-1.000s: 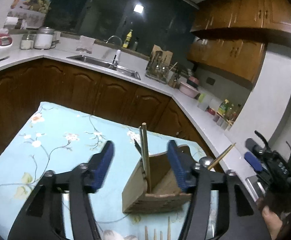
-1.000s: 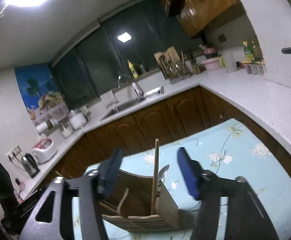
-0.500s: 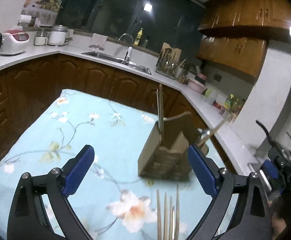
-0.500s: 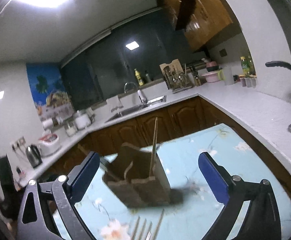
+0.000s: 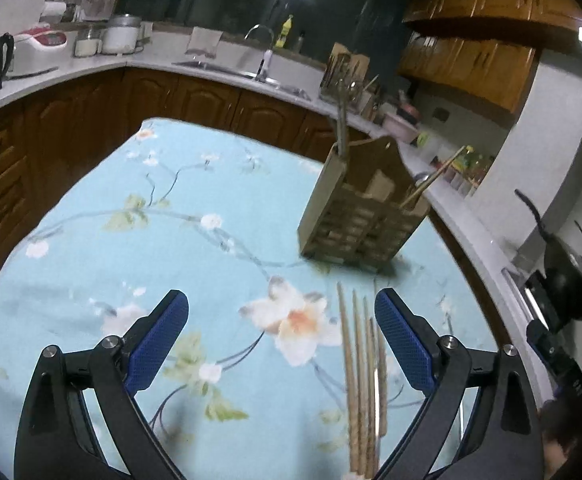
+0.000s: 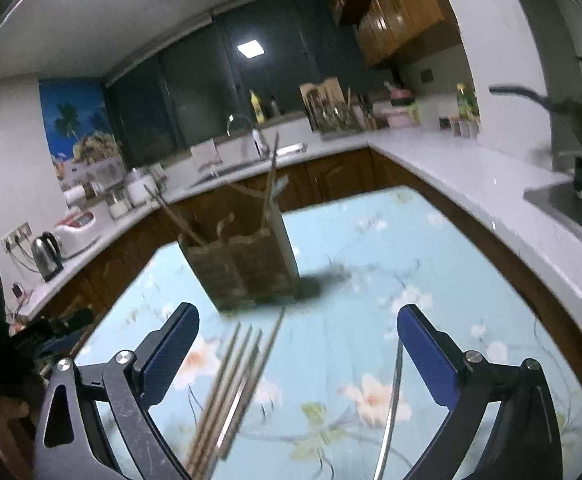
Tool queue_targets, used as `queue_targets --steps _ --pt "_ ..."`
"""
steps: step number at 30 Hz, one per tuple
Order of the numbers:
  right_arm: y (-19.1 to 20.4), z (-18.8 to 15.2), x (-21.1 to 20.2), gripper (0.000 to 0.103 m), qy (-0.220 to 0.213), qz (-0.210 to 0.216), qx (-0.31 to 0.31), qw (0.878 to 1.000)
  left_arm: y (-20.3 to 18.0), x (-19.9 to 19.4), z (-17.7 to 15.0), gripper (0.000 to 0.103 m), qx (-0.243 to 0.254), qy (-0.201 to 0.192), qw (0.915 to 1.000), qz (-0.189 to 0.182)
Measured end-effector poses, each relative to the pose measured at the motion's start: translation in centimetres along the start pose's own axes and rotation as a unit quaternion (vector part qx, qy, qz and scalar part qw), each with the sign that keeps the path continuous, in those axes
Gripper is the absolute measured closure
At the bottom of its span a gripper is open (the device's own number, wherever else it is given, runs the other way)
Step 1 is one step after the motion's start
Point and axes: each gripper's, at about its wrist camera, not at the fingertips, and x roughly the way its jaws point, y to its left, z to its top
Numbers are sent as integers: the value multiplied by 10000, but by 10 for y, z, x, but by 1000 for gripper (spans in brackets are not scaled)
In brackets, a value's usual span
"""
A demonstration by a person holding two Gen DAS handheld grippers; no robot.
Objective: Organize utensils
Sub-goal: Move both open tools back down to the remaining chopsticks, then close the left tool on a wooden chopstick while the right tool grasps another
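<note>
Both the left gripper (image 5: 281, 338) and right gripper (image 6: 297, 350) are held wide and empty. Loose chopsticks (image 5: 361, 380) lie lower centre, below the wooden holder (image 5: 365, 208); one is best pinched mid-length.

Both grippers have pulled back from the wooden utensil holder (image 5: 361, 208), left gripper (image 5: 281, 340) and right gripper (image 6: 297, 354) spreading wide, bringing loose chopsticks (image 5: 361, 380) on the table's near edge into view.
</note>
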Motion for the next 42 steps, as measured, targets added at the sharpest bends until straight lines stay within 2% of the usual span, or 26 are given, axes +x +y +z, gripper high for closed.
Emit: queue_targets --steps 8,17,22,27,28,31,33,37,41,42 --pt "-2 -14 17 3 329 28 85 9994 3 12 -7 7 -7 256 9997 16" --pt "-7 -7 42 3 598 217 276 9976 -15 36 -1 7 337 573 9978 19" --pt "-15 -3 57 8 754 270 493 9956 -38 72 -4 8 819 1083 9907 66" --pt "-23 -3 69 17 920 220 679 9932 -67 114 -15 18 1187 1551 9807 12" --pt "-26 -3 72 18 953 216 745 9924 -73 124 -18 22 1275 1629 9784 42" --pt "-33 -2 74 18 951 177 871 9915 -84 142 -26 23 1416 1852 9724 31" --pt "-37 0 75 18 944 144 911 9912 -90 153 -35 23 1602 1980 9668 191" --pt "-38 5 84 20 987 122 914 9908 -94 151 -47 22 2040 1766 9615 514" --pt "-30 7 100 23 1144 147 768 9904 -74 135 -50 21 2035 1703 9625 558" --pt "-25 6 106 26 1212 153 700 9900 -65 129 -51 21 1987 1729 9630 565"
